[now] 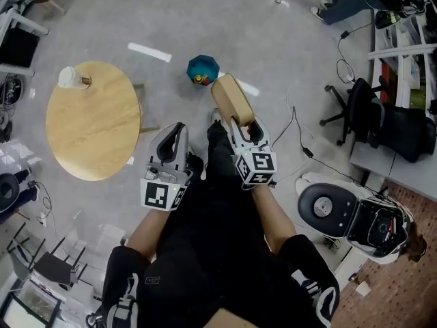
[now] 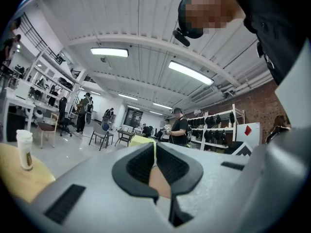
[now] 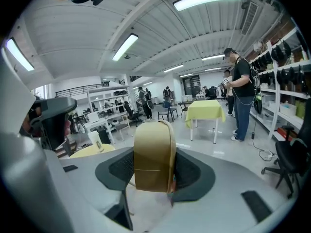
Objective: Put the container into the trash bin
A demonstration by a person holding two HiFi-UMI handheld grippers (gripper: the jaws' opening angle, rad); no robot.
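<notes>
Risks, big to small. Floor (image 1: 136,19): a cable (image 1: 300,139) trails at 3 o'clock of the person's feet. A sidestep that way could snag it and jolt the carry. Worktop (image 1: 92,125): round, at 9 o'clock of the left gripper (image 1: 176,130). It's off the path, so a bump only happens if the person drifts left. Trash bin (image 1: 203,67): small teal one on the floor at 12 o'clock, with something yellow already inside; can't tell what. The mouth looks no wider than the container is long, so a flat drop probably bridges the rim or bounces out. It looks light too, so a knock from the load could tip or shove it. Container (image 1: 232,100): brown paper box, off the floor, clamped in the right gripper (image 1: 240,125) by its near end. Most of its length sticks out ahead toward the bin, which sits just past its far end at 11 o'clock. With a long overhang on an end grip, I'd expect it to pivot or slip if swung fast, and soft walls may crush under the pads. Left gripper: jaws together, nothing in them, so no backup support. Cup (image 1: 68,77): at the worktop's far edge, 10 o'clock, well apart, low risk.
</notes>
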